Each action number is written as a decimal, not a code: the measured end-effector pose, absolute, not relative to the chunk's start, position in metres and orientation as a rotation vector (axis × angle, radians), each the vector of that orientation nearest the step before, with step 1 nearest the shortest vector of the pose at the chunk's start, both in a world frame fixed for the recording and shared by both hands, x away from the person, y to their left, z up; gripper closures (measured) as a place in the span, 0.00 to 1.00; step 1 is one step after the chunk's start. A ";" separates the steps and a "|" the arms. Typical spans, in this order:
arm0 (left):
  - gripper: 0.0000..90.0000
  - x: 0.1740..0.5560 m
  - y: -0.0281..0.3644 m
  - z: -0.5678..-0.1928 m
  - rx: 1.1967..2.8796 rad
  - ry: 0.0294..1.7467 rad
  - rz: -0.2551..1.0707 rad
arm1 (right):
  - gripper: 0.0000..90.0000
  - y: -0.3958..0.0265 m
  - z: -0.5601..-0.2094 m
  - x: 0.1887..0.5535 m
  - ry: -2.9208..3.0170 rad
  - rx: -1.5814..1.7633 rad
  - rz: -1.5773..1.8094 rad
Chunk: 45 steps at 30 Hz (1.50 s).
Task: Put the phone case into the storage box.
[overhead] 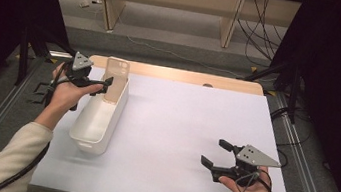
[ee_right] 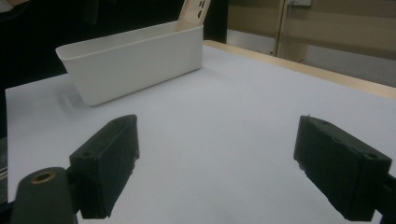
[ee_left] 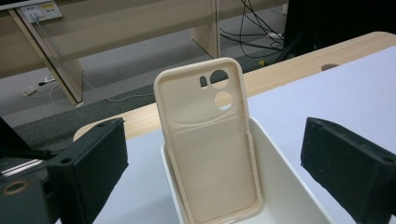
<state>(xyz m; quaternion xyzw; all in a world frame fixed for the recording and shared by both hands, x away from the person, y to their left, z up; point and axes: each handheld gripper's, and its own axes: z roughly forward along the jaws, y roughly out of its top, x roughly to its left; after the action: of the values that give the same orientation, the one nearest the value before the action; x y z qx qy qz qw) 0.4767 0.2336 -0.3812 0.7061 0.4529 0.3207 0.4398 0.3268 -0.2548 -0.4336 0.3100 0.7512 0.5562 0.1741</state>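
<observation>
Both fingers of the left gripper stood wide apart with nothing pressed between them, and the right gripper hung just as open over the bare white mat. Judging by this, the placing looked done: the beige phone case stood upright against the far end of the white bin, apparently released. It sat ahead of the left fingers, centred between them but seemingly untouched; backing away remained

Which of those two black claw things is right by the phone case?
The left gripper, held at the bin's far end, its open jaws either side of the upright phone case. The right gripper hovers over bare table, well away.
</observation>
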 end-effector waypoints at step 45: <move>0.07 0.423 0.227 -0.381 1.723 1.015 0.751 | 0.17 -0.254 -0.433 0.328 2.109 0.831 1.580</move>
<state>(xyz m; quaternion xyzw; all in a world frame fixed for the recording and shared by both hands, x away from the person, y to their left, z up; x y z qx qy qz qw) 0.4232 0.2274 -0.3812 0.7069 0.4165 0.3081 0.4816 0.3283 -0.2545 -0.4333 0.2955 0.7496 0.5616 0.1883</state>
